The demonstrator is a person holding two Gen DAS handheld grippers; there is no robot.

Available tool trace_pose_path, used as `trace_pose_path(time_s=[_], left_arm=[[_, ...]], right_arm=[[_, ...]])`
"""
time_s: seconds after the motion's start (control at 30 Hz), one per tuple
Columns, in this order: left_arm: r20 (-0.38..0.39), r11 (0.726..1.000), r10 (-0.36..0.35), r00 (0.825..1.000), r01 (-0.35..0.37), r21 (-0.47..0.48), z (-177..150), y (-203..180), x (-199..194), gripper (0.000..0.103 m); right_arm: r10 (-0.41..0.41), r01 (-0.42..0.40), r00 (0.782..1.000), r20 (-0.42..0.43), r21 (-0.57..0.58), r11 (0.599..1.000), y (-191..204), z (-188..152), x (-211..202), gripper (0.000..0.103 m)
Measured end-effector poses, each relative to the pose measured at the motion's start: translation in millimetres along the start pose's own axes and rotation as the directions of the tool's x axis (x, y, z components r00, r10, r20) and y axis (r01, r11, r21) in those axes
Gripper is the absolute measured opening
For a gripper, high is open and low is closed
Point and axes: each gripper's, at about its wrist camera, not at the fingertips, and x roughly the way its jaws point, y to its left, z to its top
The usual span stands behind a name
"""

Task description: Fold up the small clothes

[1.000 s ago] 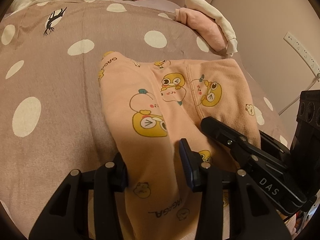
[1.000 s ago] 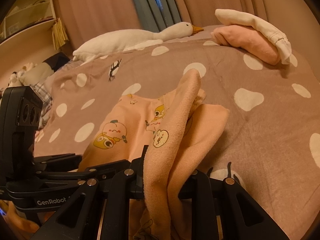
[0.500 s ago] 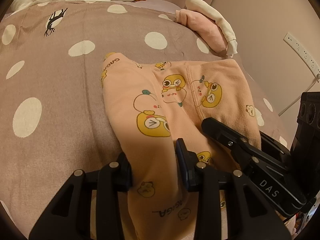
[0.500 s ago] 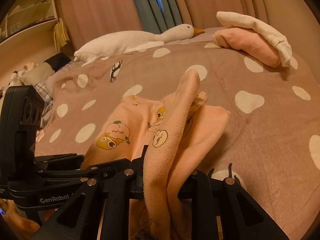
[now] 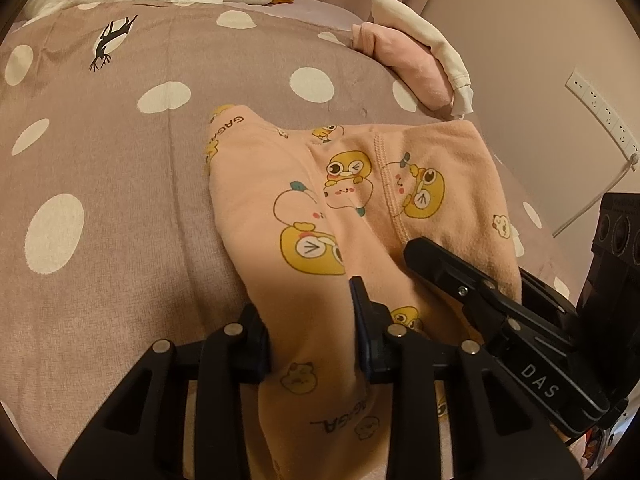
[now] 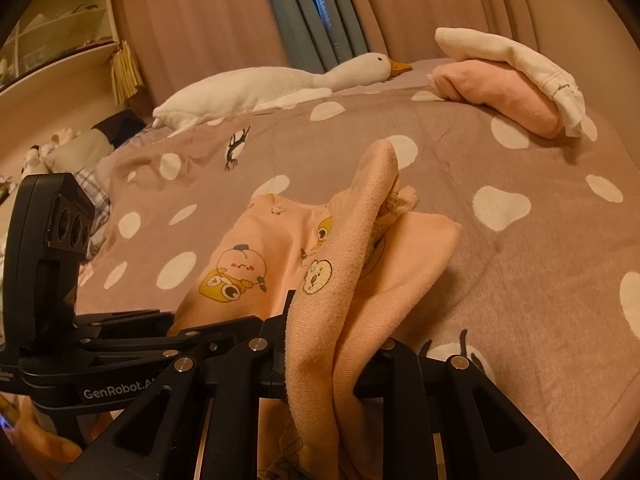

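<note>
1. We have two garments finished already, by the look of it — a pink folded piece [image 6: 500,88] with a cream folded piece [image 6: 516,56] laid on top, stacked at the far corner of the bed [image 5: 120,184], beside the plush goose [image 6: 280,84].

2. The garment in hand is the peach printed one [image 5: 304,208], lying on the polka-dot bedspread close in front of us, its near end lifted into both grippers and the far part still flat on the bed.

3. Our left gripper [image 5: 312,332] has a fold of that cloth between its fingers; its jaws have just been closing on it, and the pads now sit against the fabric on either side.

4. Our right gripper [image 6: 328,344] is pinched tight on a bunched edge of the same garment, which stands up in a ridge ahead of its fingers.

5. In the left wrist view the right gripper lies just beside the left one, over the cloth, so both grips are on the near end.

6. We judge this piece to be at an early-to-middle stage — one long side already appears doubled over, but the garment is not yet compact.

7. What remains: carry the held end over toward the far end, smooth it, then move it to the stack. Whether more clothes wait out of view, we cannot tell.
</note>
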Motion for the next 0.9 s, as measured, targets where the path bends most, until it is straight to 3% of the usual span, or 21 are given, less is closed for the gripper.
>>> trace_pose_path(time_s=[0.9], left_arm=[[0.027,1.0,0.006,1.0,-0.006,-0.006,-0.8,-3.2,-8.6,0.031]], right_arm=[[0.033,-0.032,0.999,0.025,-0.012,0.999,6.3,-1.2,-6.6,0.022]])
